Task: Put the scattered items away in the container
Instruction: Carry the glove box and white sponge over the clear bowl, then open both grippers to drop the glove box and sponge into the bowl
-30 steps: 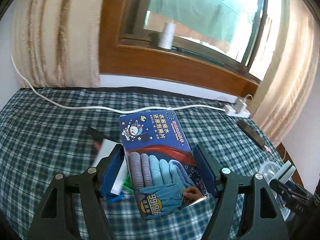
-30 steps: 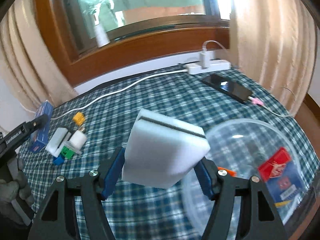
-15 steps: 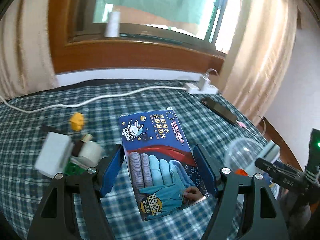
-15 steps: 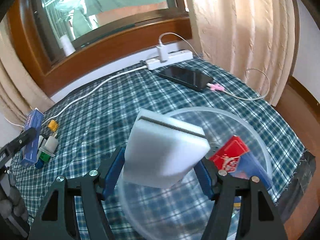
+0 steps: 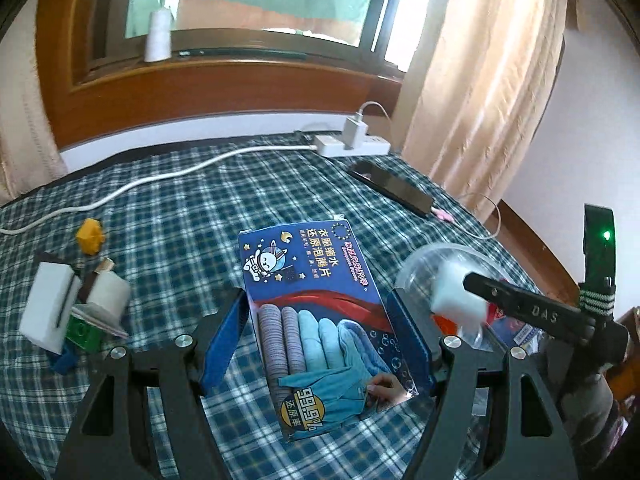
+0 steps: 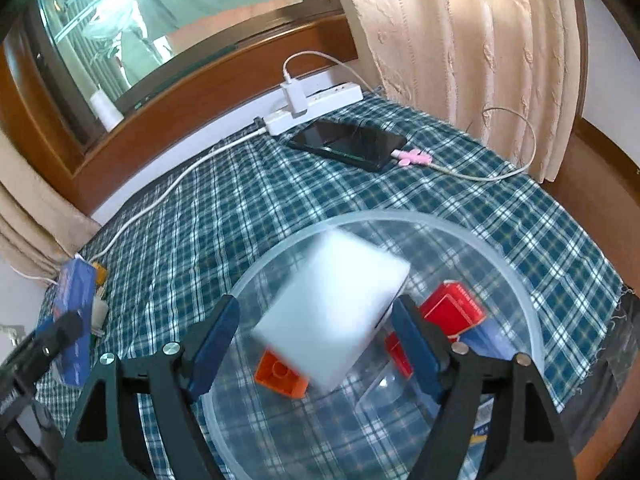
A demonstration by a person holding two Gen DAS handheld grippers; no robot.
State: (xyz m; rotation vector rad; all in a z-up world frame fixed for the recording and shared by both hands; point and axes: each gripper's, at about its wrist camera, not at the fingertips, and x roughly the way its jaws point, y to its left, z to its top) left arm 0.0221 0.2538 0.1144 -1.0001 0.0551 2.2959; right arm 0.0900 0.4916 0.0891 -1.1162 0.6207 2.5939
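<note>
My left gripper (image 5: 320, 332) is shut on a blue printed box (image 5: 320, 320) and holds it above the checked cloth. My right gripper (image 6: 312, 336) is open over the clear round container (image 6: 516, 280). A white sponge block (image 6: 332, 308), blurred, is loose between its fingers and tilted over the container. In the left wrist view the sponge (image 5: 456, 292) shows at the container (image 5: 436, 252). Inside lie a red box (image 6: 452, 312), an orange brick (image 6: 282, 374) and a clear lid. Scattered items stay at the left: white block (image 5: 46, 308), white roll (image 5: 108, 292), green brick (image 5: 84, 332), yellow piece (image 5: 91, 235).
A white power strip (image 6: 316, 104) with a charger and cable lies at the back under the window. A black phone (image 6: 348, 144) with a pink plug lies near it. Curtains hang at the right. The cloth's edge runs just right of the container.
My right gripper has opened and the white sponge has slipped from its fingers, dropping toward the container. My left gripper has swung right with the blue box, closer to the container.
</note>
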